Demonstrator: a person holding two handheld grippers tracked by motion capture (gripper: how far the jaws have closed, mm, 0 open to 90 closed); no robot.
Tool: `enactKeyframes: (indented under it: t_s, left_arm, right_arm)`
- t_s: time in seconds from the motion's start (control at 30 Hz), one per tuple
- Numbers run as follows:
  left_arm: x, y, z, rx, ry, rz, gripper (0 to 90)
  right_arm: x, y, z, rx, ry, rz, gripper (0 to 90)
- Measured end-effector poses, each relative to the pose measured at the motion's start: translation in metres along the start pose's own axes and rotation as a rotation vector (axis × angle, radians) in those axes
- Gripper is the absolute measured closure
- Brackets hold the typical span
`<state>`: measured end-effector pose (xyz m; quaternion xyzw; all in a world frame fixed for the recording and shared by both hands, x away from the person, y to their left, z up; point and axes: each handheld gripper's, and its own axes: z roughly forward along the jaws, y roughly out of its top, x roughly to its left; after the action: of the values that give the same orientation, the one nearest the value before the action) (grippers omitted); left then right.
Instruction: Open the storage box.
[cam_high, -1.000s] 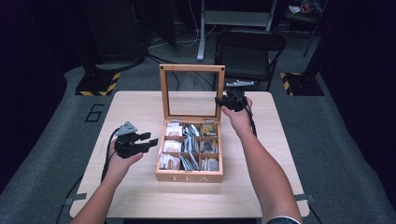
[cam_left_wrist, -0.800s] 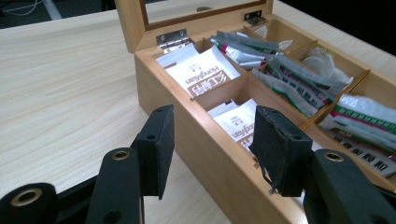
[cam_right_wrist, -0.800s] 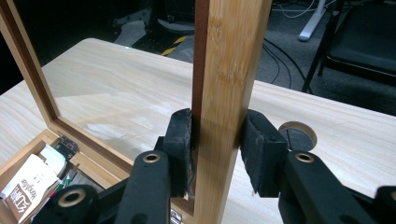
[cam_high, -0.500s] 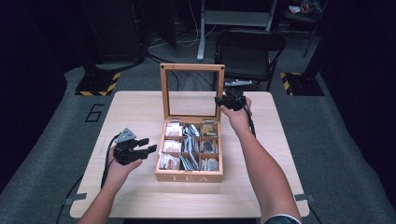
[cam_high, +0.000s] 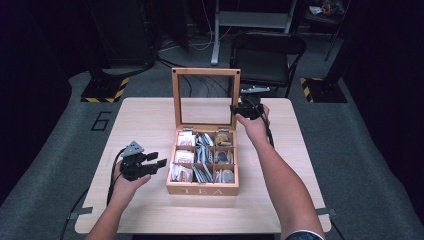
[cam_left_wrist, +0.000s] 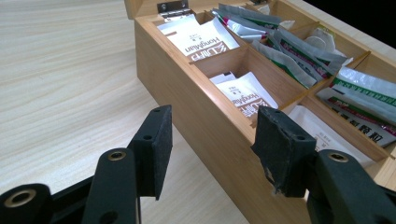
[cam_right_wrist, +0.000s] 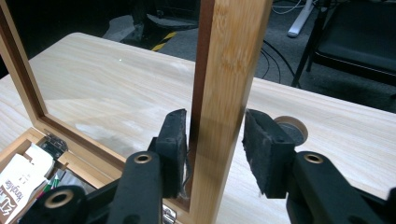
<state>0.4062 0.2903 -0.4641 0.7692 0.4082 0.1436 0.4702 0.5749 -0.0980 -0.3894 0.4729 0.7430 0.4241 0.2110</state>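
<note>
1. wooden tea box (cam_high: 202, 189) sits in the middle of the table (cam_high: 140, 115), its glass-paned lid (cam_high: 205, 73) standing upright at the far edge and its compartments full of tea sachets (cam_high: 202, 160).
2. just left of the box, near its front corner, the left gripper (cam_high: 156, 161) is held with jaws apart; they have just been opening, and the box's left wall (cam_left_wrist: 205, 121) lies between them with neither pad pressing on it.
3. at the right upright of the lid's frame (cam_right_wrist: 224, 93), the right gripper (cam_high: 236, 108) straddles the wood; its jaws have just been opening, the left pad close against the frame, the right one standing clear, so the grip is released.
</note>
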Motion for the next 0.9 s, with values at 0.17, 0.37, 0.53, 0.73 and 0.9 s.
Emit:
enactKeyframes:
  t_s: [0.17, 0.37, 0.53, 0.73, 0.9]
  left_arm:
    - [-0.001, -0.002, 0.001, -0.002, -0.006, -0.002, 46.7]
    - [-0.002, -0.003, 0.002, 0.0, -0.002, 0.002, 46.8]
    - [-0.004, -0.002, 0.002, 0.007, -0.006, 0.005, 46.3]
    - [-0.003, -0.003, 0.001, 0.007, -0.004, 0.001, 45.8]
    - [-0.002, -0.003, 0.0, 0.005, -0.008, -0.008, 45.9]
  right_arm:
    - [-0.002, -0.004, -0.006, -0.004, -0.012, 0.031, 53.5]
    - [-0.006, -0.009, -0.018, -0.018, -0.006, 0.032, 49.2]
    - [-0.003, -0.014, -0.032, -0.045, 0.005, 0.02, 45.6]
    - [0.006, -0.022, -0.043, -0.029, 0.055, -0.019, 45.1]
    - [0.016, -0.031, -0.052, -0.014, 0.075, -0.044, 49.1]
